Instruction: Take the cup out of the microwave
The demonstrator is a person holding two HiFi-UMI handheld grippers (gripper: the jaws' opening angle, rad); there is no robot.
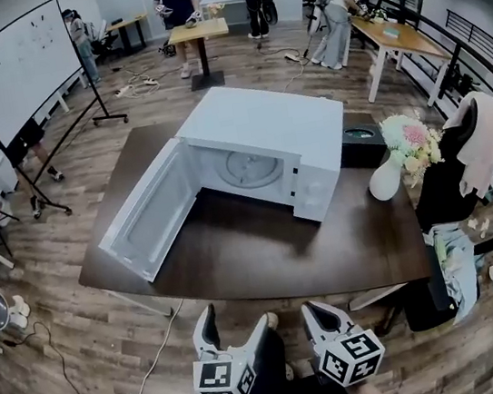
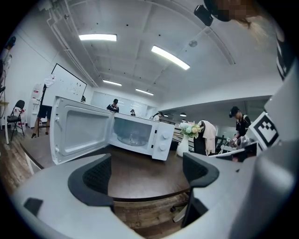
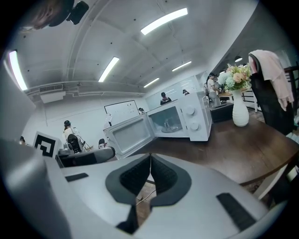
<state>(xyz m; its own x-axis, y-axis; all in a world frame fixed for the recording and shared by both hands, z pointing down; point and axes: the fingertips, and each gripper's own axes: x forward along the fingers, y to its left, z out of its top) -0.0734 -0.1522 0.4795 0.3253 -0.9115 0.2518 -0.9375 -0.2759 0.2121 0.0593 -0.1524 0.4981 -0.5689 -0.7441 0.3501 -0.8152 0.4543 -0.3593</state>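
Observation:
A white microwave [image 1: 262, 148] stands on the dark brown table [image 1: 263, 244] with its door [image 1: 148, 215] swung wide to the left. Inside, on the glass turntable [image 1: 250, 169], a clear glass cup [image 3: 171, 124] shows faintly; in the left gripper view the cup [image 2: 132, 137] is only a dim shape. Both grippers hang below the table's near edge, well short of the microwave. My left gripper [image 1: 237, 327] is open with nothing between its jaws [image 2: 147, 175]. My right gripper [image 1: 317, 311] is shut and empty, its pads touching [image 3: 150, 175].
A white vase of flowers [image 1: 399, 164] and a black box [image 1: 362, 143] stand right of the microwave. A chair draped with clothes [image 1: 462, 164] is at the table's right end. A whiteboard [image 1: 20, 65] stands far left; several people work at the back tables. Cables lie on the wood floor.

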